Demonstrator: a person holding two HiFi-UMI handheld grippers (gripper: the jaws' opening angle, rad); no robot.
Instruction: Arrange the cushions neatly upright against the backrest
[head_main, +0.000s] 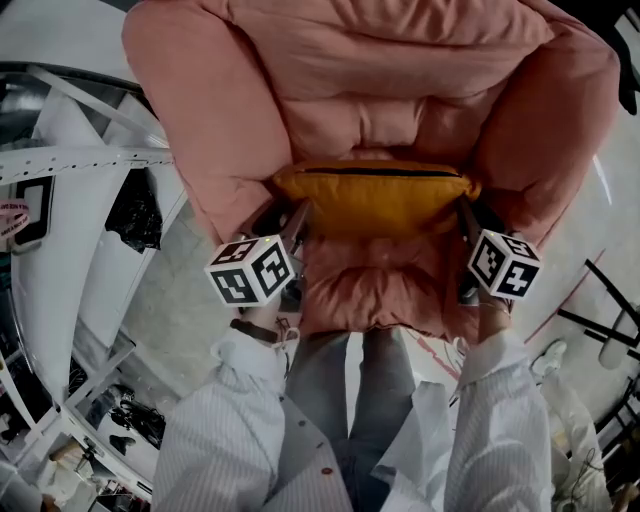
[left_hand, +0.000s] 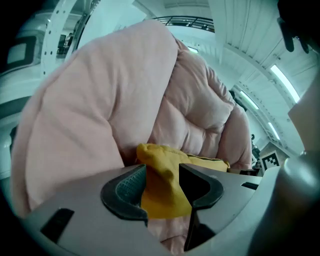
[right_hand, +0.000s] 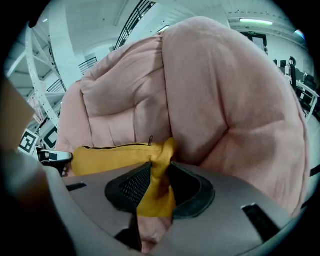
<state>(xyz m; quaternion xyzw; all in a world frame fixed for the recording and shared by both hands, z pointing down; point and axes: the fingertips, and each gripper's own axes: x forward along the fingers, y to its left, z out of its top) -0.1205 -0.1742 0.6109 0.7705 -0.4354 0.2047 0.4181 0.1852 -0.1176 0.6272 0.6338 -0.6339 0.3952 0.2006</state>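
Observation:
A yellow cushion (head_main: 375, 195) with a dark zip along its top stands upright on the seat of a puffy pink armchair (head_main: 350, 80), leaning on the backrest. My left gripper (head_main: 293, 222) is at its left corner. In the left gripper view the yellow corner (left_hand: 160, 190) lies between the jaws of the left gripper (left_hand: 162, 182), resting on the left pad with a dark gap to the right one. My right gripper (head_main: 467, 222) is at the cushion's right corner. In the right gripper view a narrow bunch of the cushion (right_hand: 159, 192) stays pinched between the right gripper's (right_hand: 159, 175) pads.
The armchair's fat arms (head_main: 190, 130) flank the cushion closely on both sides. White metal framing (head_main: 90, 160) and dark clutter stand on the floor to the left. The person's legs (head_main: 370, 400) are right in front of the seat edge.

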